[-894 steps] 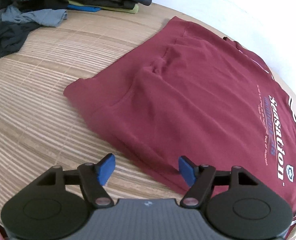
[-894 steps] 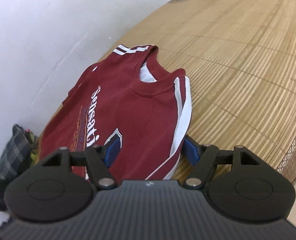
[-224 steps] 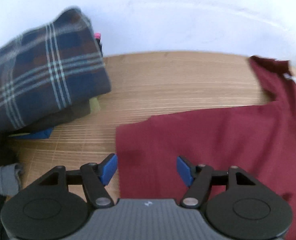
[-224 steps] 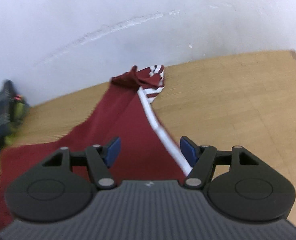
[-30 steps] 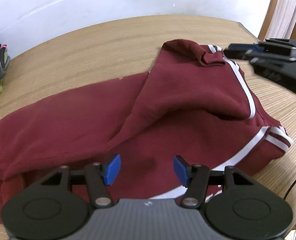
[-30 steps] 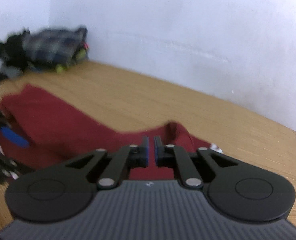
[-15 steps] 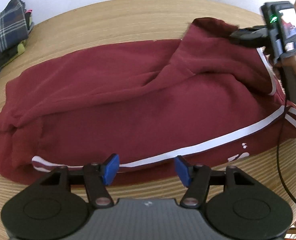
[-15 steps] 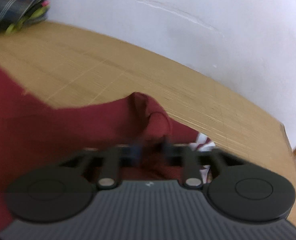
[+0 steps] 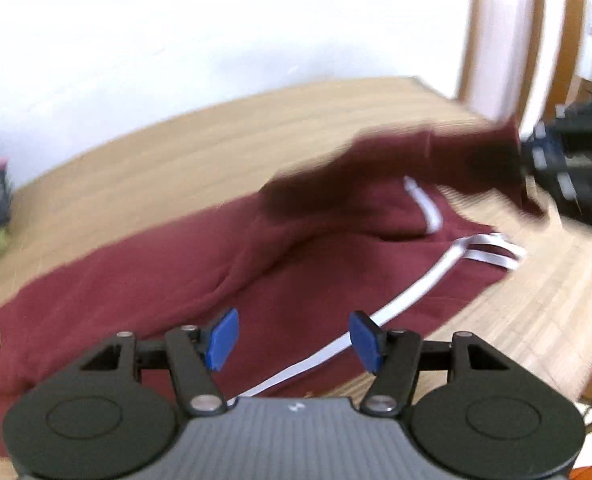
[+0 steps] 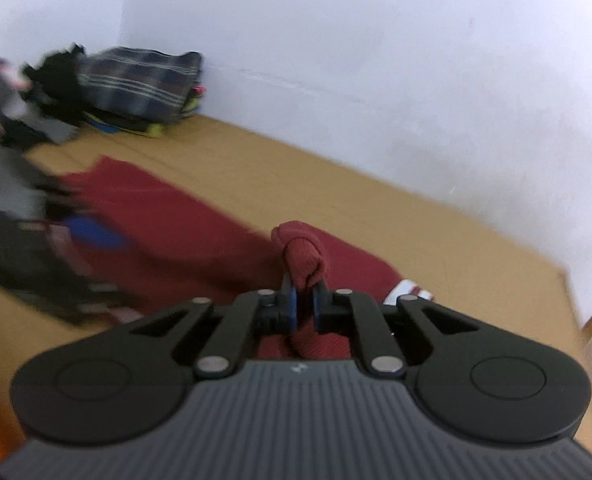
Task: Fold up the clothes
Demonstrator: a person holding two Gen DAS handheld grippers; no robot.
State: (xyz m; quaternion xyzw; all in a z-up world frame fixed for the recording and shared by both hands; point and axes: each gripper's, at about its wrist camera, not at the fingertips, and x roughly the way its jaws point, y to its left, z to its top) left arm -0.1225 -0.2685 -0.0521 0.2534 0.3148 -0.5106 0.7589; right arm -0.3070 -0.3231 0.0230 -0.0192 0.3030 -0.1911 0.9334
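A maroon shirt [image 9: 143, 280] with white stripes lies folded lengthwise on the bamboo mat [image 9: 175, 168]. My left gripper [image 9: 291, 336] hovers open over its near edge, nothing between the blue pads. My right gripper [image 10: 304, 308] is shut on a bunched fold of the shirt [image 10: 302, 256] and holds that corner lifted off the mat. From the left wrist view the raised corner [image 9: 436, 156] stretches, blurred, toward the right gripper [image 9: 536, 160] at the right edge. The left gripper [image 10: 75, 236] shows blurred at the left of the right wrist view.
A pile of clothes with a plaid piece on top [image 10: 135, 84] sits in the corner by the white wall [image 10: 376, 60]. The mat's edge [image 10: 564, 276] runs at the right, with a wooden door frame [image 9: 528, 36] beyond.
The right gripper has closed on the shirt's far corner and pulled it up and to the right. The left gripper has swung and risen a little, still open.
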